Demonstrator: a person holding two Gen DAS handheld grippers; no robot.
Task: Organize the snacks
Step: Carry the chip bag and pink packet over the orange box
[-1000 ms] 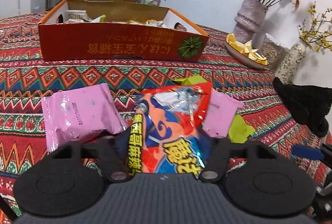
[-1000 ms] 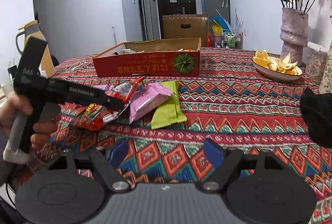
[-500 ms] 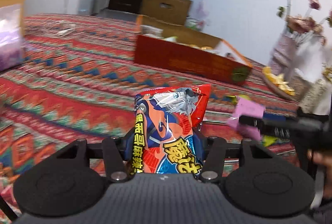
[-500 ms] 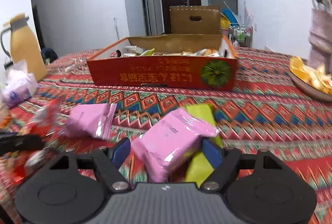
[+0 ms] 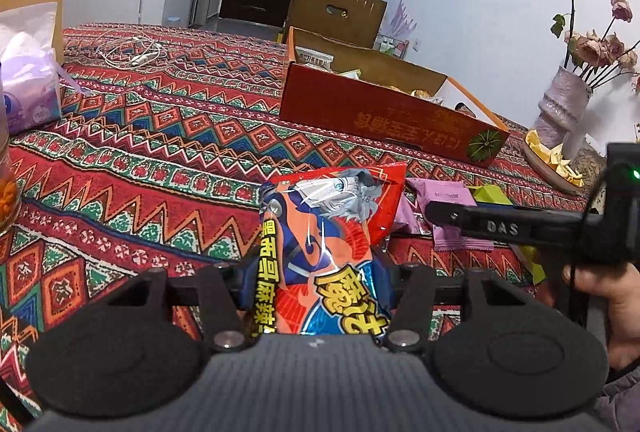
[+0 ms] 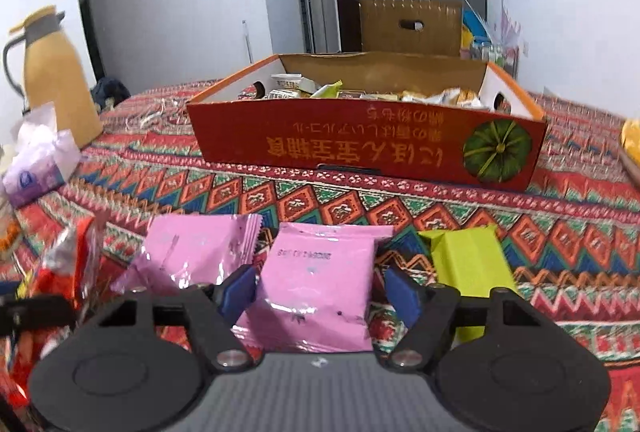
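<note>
My left gripper is shut on a red and blue snack bag and holds it upright above the patterned tablecloth. That bag also shows at the left edge of the right wrist view. My right gripper straddles a pink packet lying on the cloth. Its jaws are closing, with a thin gap still at the blue pads. A second pink packet lies to the left and a green packet to the right. Behind them stands the red cardboard box with several snacks inside.
A yellow thermos and a tissue pack stand at the left. A vase of flowers and a plate of yellow pieces sit at the right. A white cable lies far back. A brown carton stands behind the box.
My left gripper carried the red bag off the pile toward the left. My right gripper moved in over the pile and now brackets a pink packet with narrower jaws.
</note>
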